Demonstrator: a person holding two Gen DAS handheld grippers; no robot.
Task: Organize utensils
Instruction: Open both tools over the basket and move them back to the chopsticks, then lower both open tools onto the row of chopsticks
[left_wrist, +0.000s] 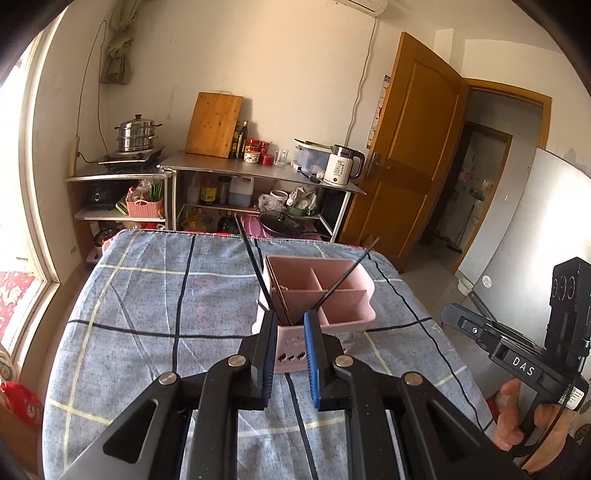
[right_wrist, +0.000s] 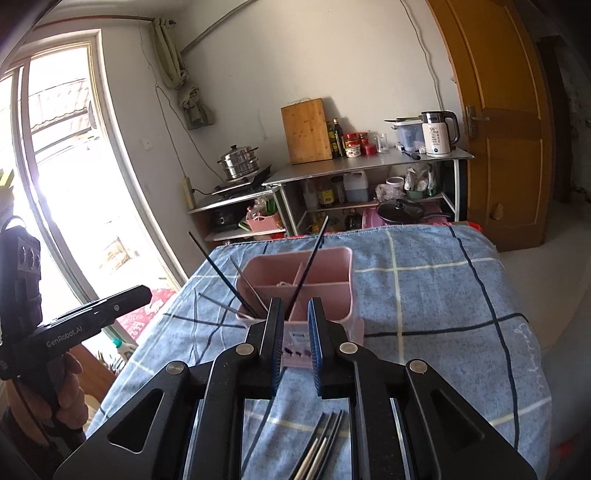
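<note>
A pink divided utensil holder (left_wrist: 334, 291) stands on the blue checked cloth; it also shows in the right wrist view (right_wrist: 325, 291). Black chopsticks (left_wrist: 255, 266) lean out of its compartments, one to the left and one (left_wrist: 351, 275) to the right. In the right wrist view chopsticks (right_wrist: 309, 267) stand in it too. My left gripper (left_wrist: 290, 321) is open and empty just in front of the holder. My right gripper (right_wrist: 295, 308) is open and empty, also just short of the holder. Several loose chopsticks (right_wrist: 321, 443) lie on the cloth under my right gripper.
The table (left_wrist: 155, 295) is covered by the checked cloth. Behind it stand metal shelves (left_wrist: 258, 173) with a cutting board, bottles, a kettle and pots. A window is at the left, a wooden door (left_wrist: 406, 147) at the right.
</note>
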